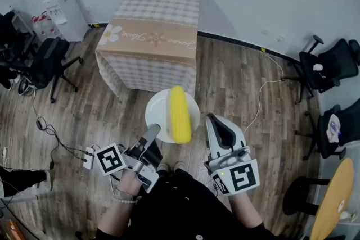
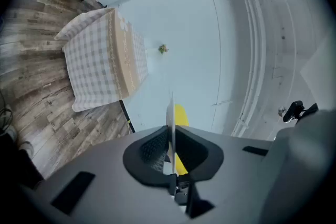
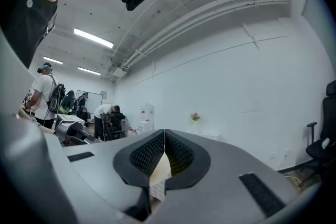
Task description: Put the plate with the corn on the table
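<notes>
Corn (image 1: 180,114), a single yellow cob, lies lengthwise on a round white plate (image 1: 157,112) that is held in the air above the wooden floor, close in front of the person. The table (image 1: 163,3), draped in a checked cloth with a tan printed band, stands well apart ahead, so the carry is not yet finished.

The left gripper (image 1: 152,132) pinches the plate's near-left rim; in its own view the thin white edge (image 2: 171,113) runs between the narrow jaws with the corn (image 2: 181,115) showing behind. The right gripper (image 1: 212,121) sits just beside the plate's right side, its jaws (image 3: 165,136) pressed together on nothing, and appears to give no support.

The main risk, as I judge it, is that one-sided pinch: the plate hangs out from a single point on its rim, so a small roll of the hand could tip it and send the loose cob rolling off, or the smooth rim could slide out of the pads. A white cable (image 1: 261,98) crosses the floor to the right of the path. At the table, coming in too low could knock the plate's far edge against the cloth-covered top.
</notes>
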{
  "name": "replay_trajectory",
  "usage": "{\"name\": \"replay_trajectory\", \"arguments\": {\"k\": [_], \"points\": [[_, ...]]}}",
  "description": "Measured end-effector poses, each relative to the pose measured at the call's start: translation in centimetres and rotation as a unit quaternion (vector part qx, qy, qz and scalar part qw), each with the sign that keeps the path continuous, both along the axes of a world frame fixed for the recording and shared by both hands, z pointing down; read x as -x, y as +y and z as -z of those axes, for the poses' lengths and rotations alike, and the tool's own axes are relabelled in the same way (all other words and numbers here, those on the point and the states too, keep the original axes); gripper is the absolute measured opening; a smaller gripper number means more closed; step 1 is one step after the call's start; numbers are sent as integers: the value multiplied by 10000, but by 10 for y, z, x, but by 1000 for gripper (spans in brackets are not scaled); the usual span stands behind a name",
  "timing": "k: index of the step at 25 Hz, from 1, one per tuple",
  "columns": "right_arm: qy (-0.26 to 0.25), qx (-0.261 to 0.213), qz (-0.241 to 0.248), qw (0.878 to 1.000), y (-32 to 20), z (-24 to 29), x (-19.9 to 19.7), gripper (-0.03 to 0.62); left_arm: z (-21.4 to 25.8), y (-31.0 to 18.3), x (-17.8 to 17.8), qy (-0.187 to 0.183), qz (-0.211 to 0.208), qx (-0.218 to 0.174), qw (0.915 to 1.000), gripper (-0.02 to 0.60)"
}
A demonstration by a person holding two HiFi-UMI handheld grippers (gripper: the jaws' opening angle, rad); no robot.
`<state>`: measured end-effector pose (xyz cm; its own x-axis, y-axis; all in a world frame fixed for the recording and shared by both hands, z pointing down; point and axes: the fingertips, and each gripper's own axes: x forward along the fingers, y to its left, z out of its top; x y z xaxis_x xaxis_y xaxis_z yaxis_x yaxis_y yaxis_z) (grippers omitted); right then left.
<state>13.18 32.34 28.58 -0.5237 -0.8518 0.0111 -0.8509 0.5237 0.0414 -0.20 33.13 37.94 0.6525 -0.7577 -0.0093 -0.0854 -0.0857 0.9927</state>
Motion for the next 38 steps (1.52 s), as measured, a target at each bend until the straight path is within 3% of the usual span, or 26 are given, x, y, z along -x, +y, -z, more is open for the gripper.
{"name": "replay_trajectory", "arguments": {"k": [10, 16, 20, 22, 25, 28, 32, 38], "points": [[-112, 157, -110, 9998, -3, -2, 5, 41, -3, -2, 12, 92, -22, 7, 10000, 30], [-675, 1289, 18, 9894, -8, -39, 10, 43, -4, -5, 14, 122, -53, 24, 9999, 31], [-1410, 2086, 96, 9677, -9, -63, 13, 53, -5, -6, 16, 148, -84, 22, 9999, 31], [-1973, 2481, 248, 9481, -10, -73, 16, 124, -5, -7, 16, 170, -109, 22, 9998, 31], [-2690, 2923, 402, 9168, -12, -83, 18, 123, -5, -8, 15, 191, -145, 14, 9997, 31], [-3081, 3161, 518, 8958, -13, -91, 22, 123, -6, -7, 12, 203, -157, 9, 9997, 31], [-3343, 3278, 634, 8813, -13, -95, 25, 109, -7, -5, 9, 175, -120, 30, 9998, 31], [-3489, 3284, 815, 8740, -14, -93, 23, 89, -7, -3, 4, 185, 5, 21, 9998, 29]]}}
